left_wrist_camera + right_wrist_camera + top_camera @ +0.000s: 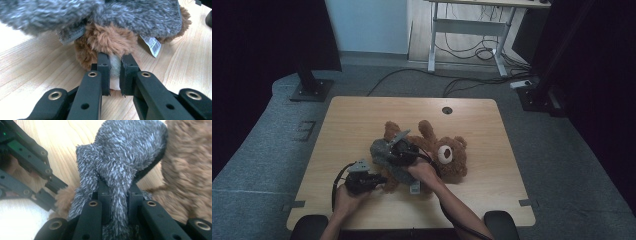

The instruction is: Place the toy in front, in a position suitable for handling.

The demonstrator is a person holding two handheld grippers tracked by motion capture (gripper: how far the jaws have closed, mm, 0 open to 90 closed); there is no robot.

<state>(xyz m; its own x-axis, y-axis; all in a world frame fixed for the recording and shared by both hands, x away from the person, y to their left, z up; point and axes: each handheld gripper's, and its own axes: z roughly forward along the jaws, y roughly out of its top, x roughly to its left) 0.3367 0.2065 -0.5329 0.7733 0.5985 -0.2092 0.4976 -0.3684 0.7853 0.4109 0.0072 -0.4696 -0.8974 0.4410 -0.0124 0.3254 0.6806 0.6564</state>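
Black left tongs (115,75) pinch the pale-soled paw (115,67) of a brown plush teddy bear (447,152), apparently to anchor it on the pale wooden worktop (357,120). Right tongs (119,202) are clamped on a fold of a fuzzy grey garment (122,157), seemingly to work it along the bear's body. From above, the bear lies mid-worktop on its back; the left gripper view adds a white barcode tag (153,45).

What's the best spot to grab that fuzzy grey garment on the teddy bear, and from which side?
Probably the loose edge of the grey fleece garment, approached from the bear's leg end, as the right gripper does: there the fabric bunches into a fold thin enough for the jaws. The left gripper steadies the teddy bear by a paw.
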